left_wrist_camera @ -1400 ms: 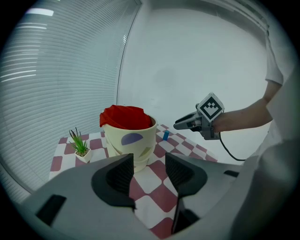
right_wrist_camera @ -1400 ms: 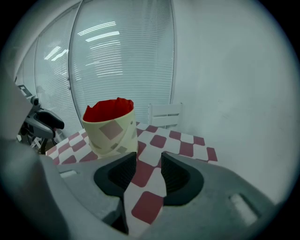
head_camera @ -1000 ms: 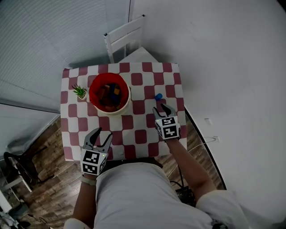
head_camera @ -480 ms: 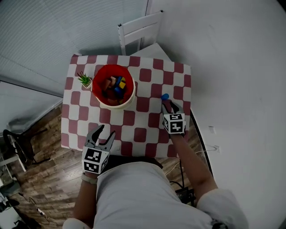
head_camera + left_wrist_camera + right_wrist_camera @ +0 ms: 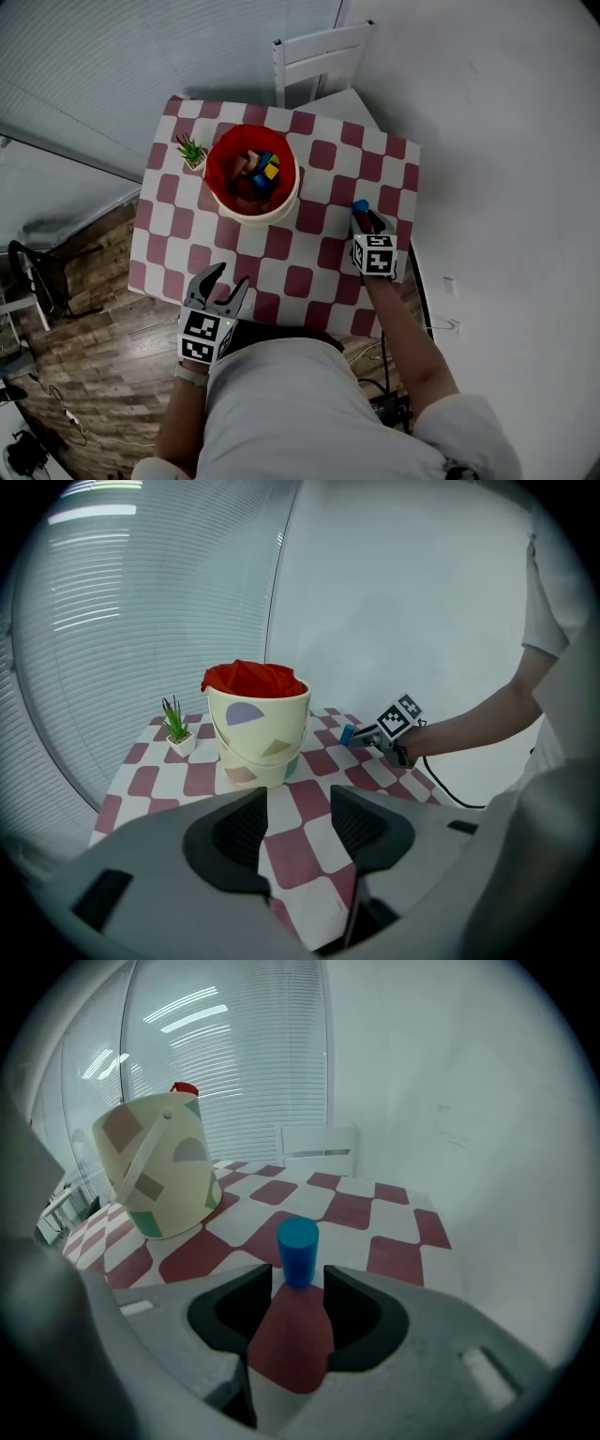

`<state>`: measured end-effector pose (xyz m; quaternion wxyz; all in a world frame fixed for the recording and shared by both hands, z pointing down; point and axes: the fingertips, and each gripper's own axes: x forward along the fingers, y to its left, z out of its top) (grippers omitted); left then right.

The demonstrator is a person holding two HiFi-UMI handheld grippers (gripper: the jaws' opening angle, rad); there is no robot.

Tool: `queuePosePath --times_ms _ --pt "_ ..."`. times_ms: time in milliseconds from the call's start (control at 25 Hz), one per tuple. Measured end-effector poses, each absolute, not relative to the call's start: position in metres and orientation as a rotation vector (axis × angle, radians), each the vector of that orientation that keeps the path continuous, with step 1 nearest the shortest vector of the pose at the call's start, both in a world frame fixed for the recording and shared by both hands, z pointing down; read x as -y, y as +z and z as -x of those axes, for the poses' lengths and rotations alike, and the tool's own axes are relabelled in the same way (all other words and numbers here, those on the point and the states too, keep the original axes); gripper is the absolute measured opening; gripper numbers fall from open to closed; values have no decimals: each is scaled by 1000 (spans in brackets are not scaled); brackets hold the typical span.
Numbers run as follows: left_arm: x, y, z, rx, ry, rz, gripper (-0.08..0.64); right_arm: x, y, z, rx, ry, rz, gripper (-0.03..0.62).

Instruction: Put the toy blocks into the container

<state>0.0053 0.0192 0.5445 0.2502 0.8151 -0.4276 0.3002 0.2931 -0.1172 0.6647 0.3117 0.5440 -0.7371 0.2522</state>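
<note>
A plant [image 5: 191, 150] stands just beside the bucket [image 5: 284, 204] of blocks on the checked table [image 5: 309, 244]; the blue block [image 5: 360, 206] stands upright near the right edge, between the right gripper's [image 5: 367, 218] parted jaws; the left gripper [image 5: 225, 278] hangs open and empty at the near edge.

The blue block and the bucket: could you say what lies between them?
Only bare tablecloth lies between the blue block and the bucket, per the head view.

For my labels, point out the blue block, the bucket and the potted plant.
blue block [image 5: 298, 1252], right gripper view, its curved side.
bucket [image 5: 258, 735], left gripper view, its outer wall.
potted plant [image 5: 190, 149], head view, its leaves.
</note>
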Motion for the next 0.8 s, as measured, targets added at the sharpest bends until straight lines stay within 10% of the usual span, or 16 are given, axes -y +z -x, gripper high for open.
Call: queuePosePath --times_ms 800 --pt "-16 546 7 1185 791 -2196 195 136 655 -281 1964 616 -1443 143"
